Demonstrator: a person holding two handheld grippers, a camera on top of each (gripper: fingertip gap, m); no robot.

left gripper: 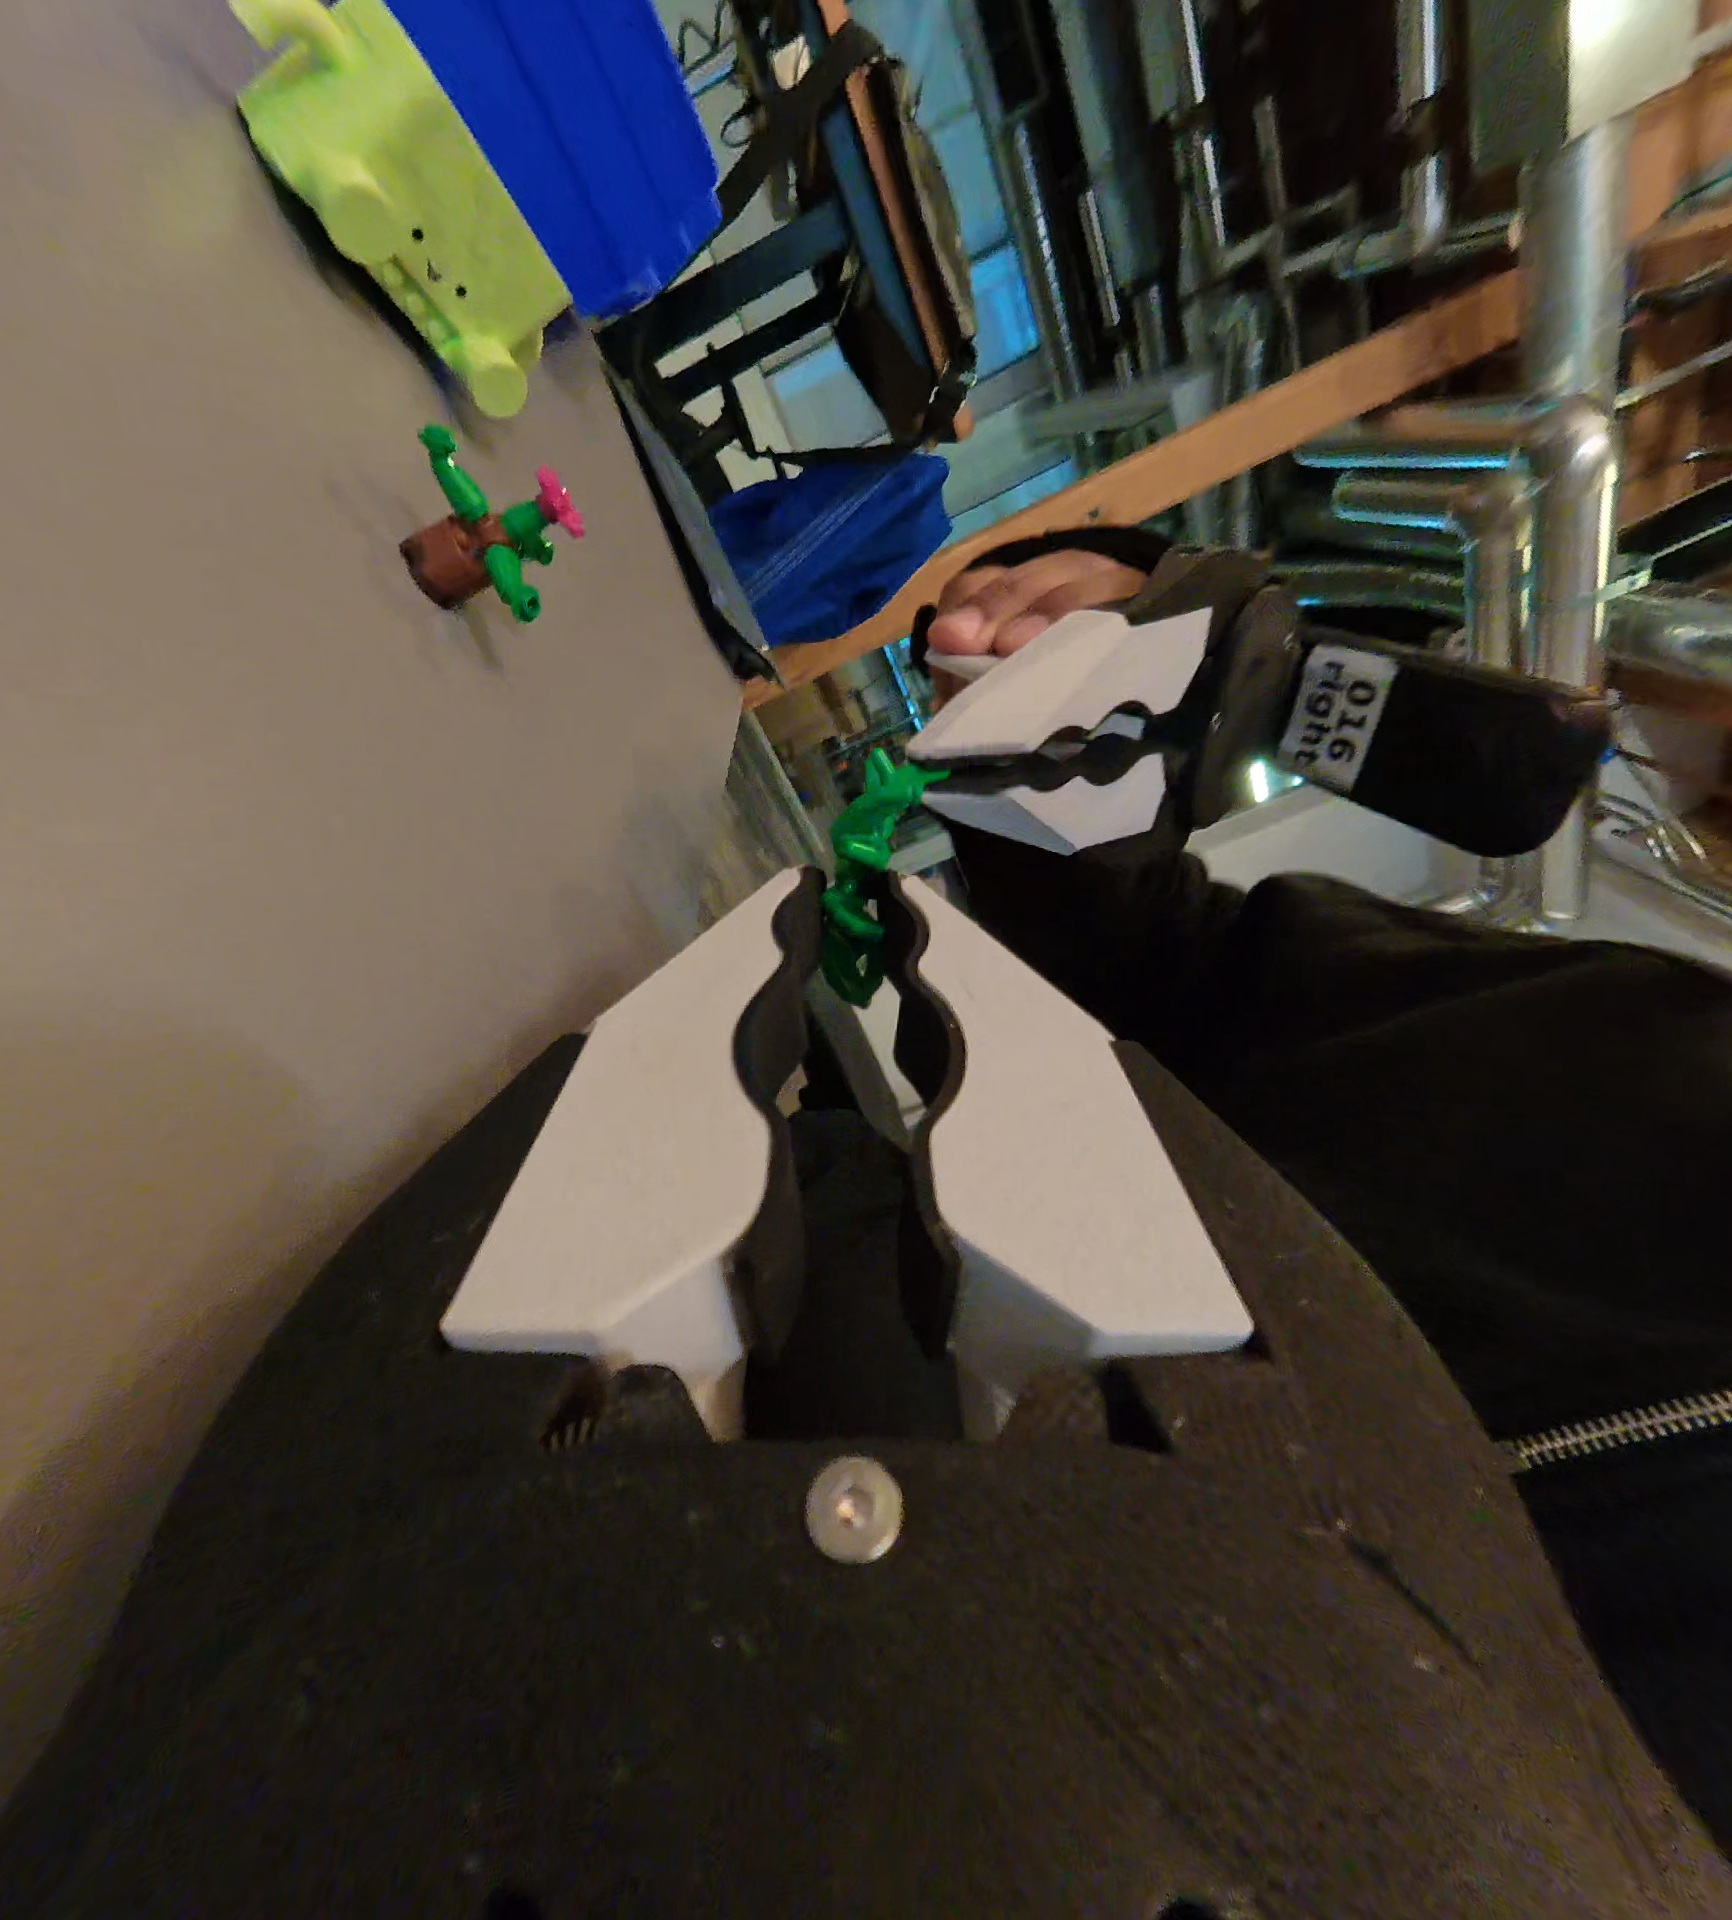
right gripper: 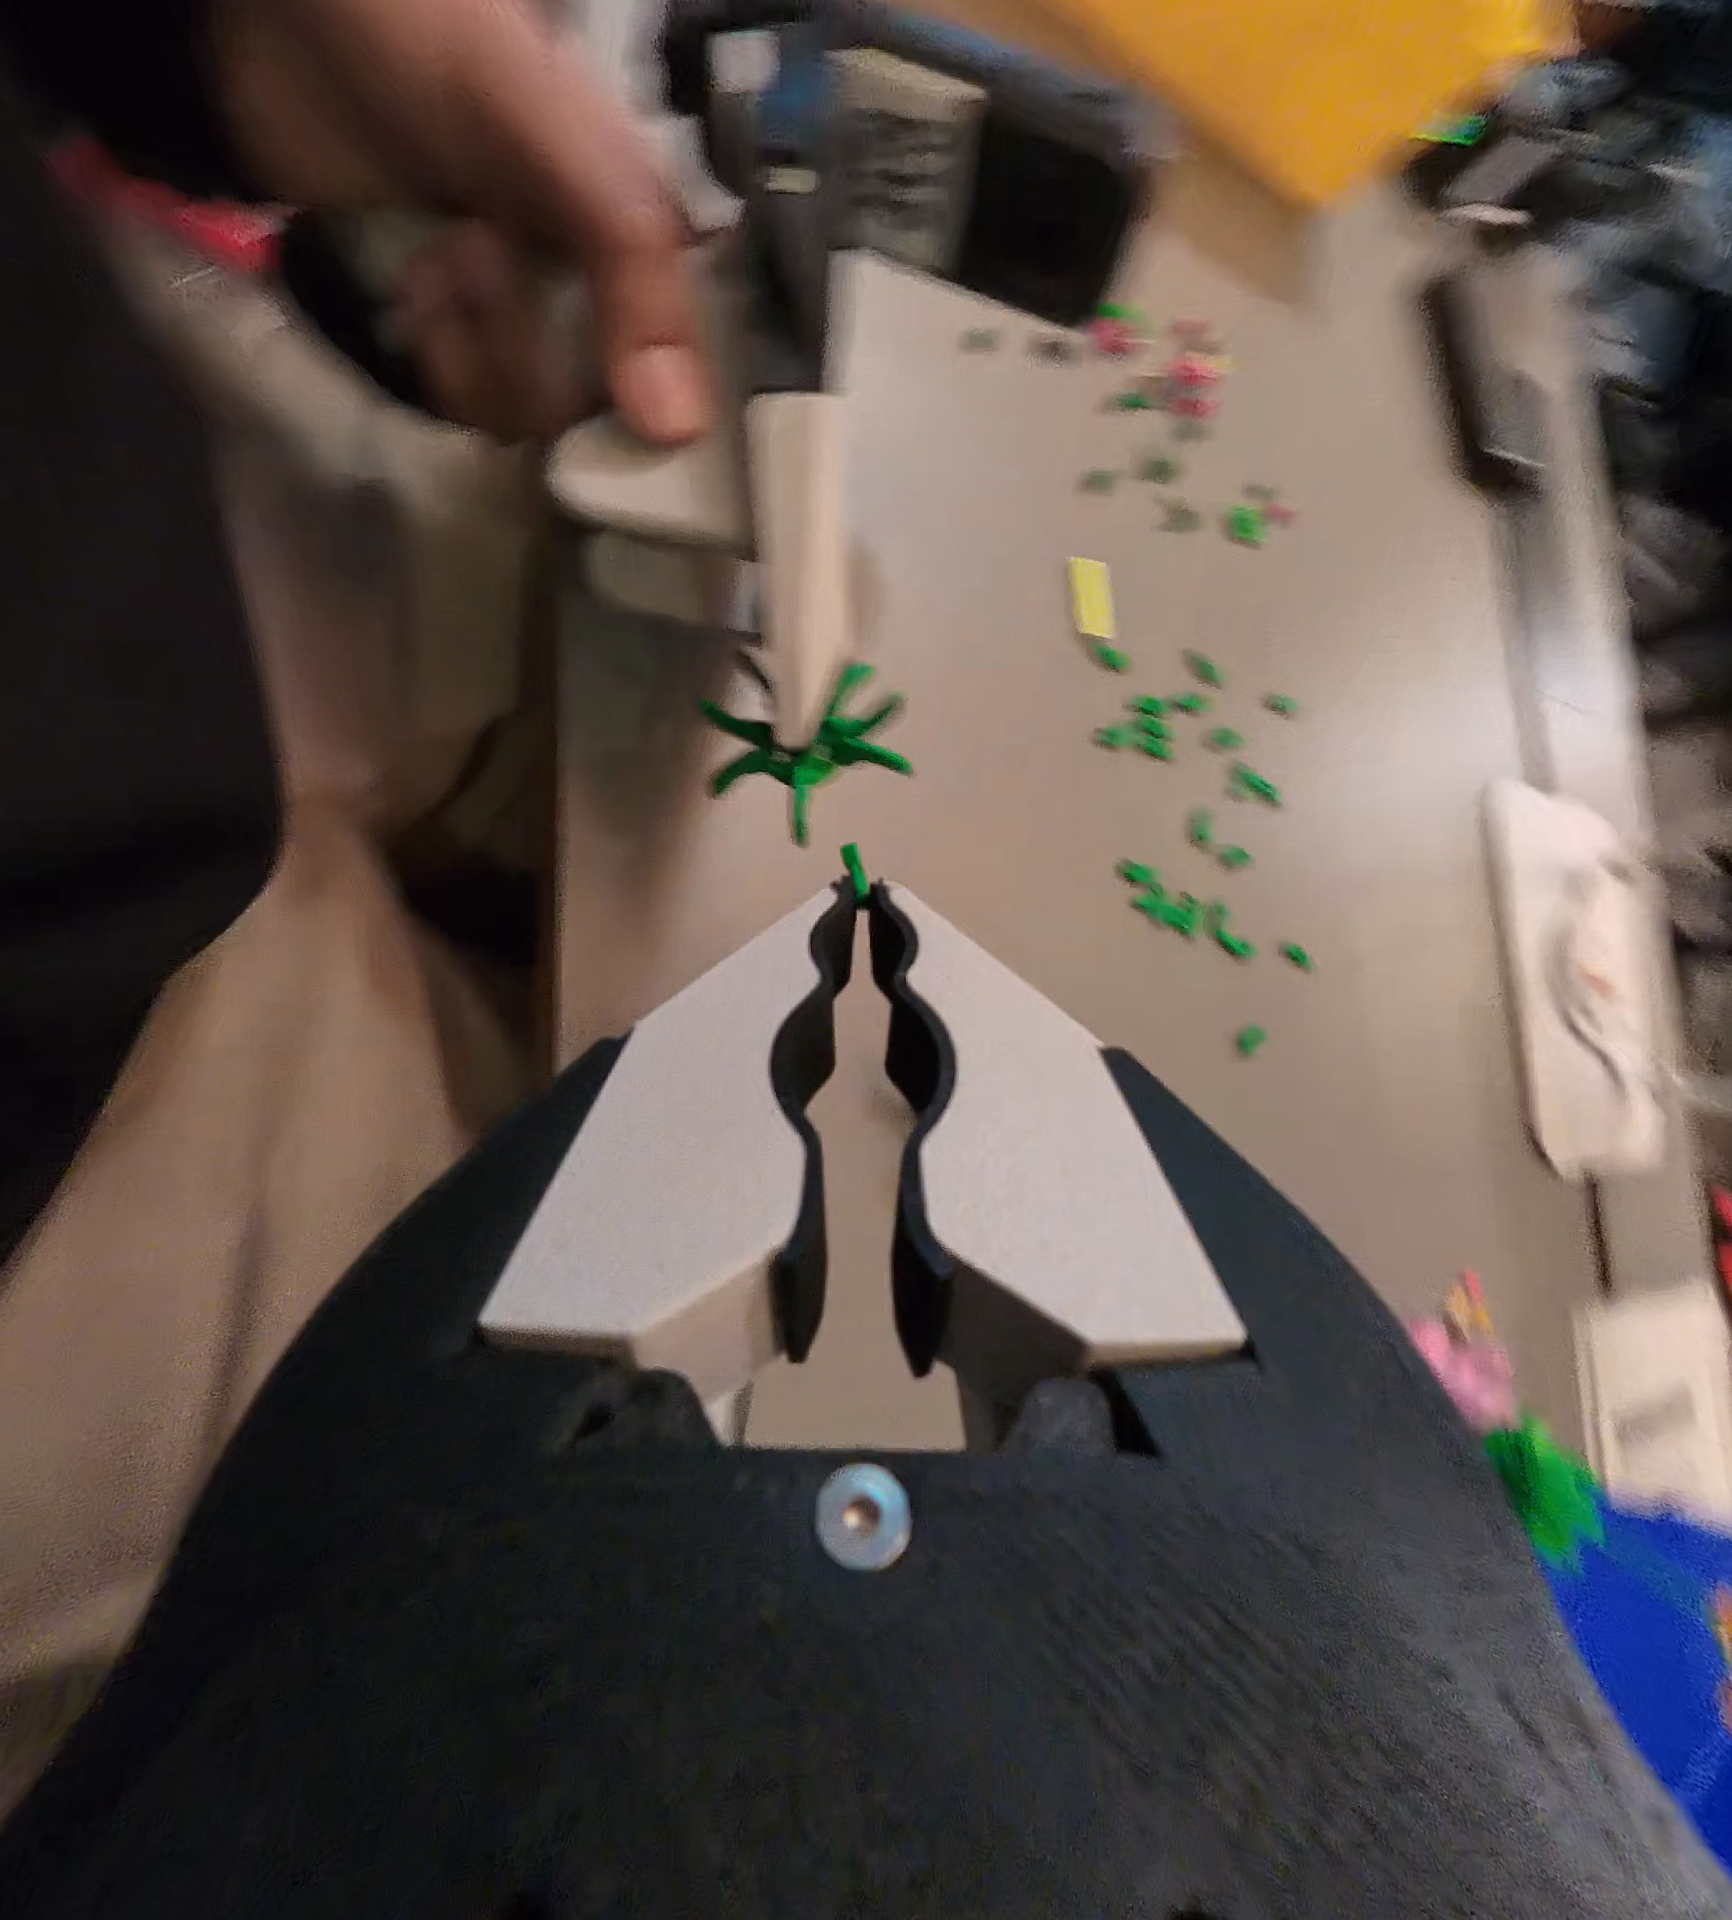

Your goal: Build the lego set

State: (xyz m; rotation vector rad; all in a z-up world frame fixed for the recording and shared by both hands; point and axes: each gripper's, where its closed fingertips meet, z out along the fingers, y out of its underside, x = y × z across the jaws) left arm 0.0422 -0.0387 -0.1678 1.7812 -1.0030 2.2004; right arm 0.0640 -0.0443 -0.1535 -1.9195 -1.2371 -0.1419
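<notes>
We hold the left gripper off the table edge, jaws pinching a green leafy plant piece near the tips; leaves stick out past the fingertips. In the right wrist view the same piece shows as a spray of thin leaves under the left gripper's pale finger, just clear of the table.

Our right gripper has its jaws pressed nearly together at the tips, pinching a small green stem that pokes out forward. Left wrist view shows the right gripper with the stem tip touching or just beside the top of the leafy piece; we cannot tell if they are joined.

A hand grips the right gripper's handle; another hand is on the left one.

On the table: loose green pieces scattered well to the right, pink pieces farther back, a yellow flat tile. Left view shows a small built cactus in a brown pot with a pink flower, and a lime-green watering can beside a blue bin. Right view is motion-blurred.
</notes>
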